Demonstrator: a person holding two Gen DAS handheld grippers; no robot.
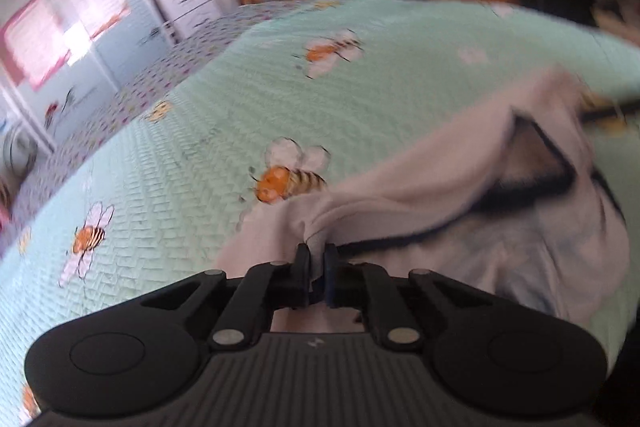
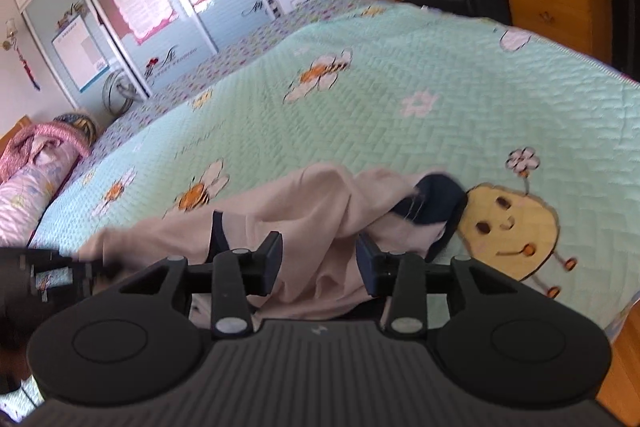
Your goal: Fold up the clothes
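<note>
Pale pink cloth, a garment (image 1: 460,195) trimmed in dark navy, lies bunched on a mint-green quilted bedspread (image 1: 200,131) printed with bees and flowers. In the left wrist view it fills the lower right of the frame, and we see our left gripper (image 1: 318,255) at bottom centre with its two fingers pressed together on a gathered fold of the garment's edge. We judge this pinch is meant to lift or draw that edge out so the piece can be spread flat before folding.

In the right wrist view the same garment (image 2: 304,211) stretches across the lower middle, with a dark navy part (image 2: 436,203) heaped at its right end, just beside a yellow cartoon face (image 2: 512,227) on the bedspread (image 2: 400,67). Our right gripper (image 2: 319,255) sits at bottom centre with its fingers spread apart. Cloth lies between them, but the pads do not appear to press on it, so nothing is held here. The left gripper shows as a dark blur at the far left edge of this view, at the garment's other end, though that corner is too smeared to be sure.

Open bedspread runs across the middle and upper part of both frames, giving plenty of room to lay the garment out. The bed's near edge and a wooden floor (image 2: 624,367) show at the lower right, close to the gripper, so pulling that way risks dragging cloth off.
</note>
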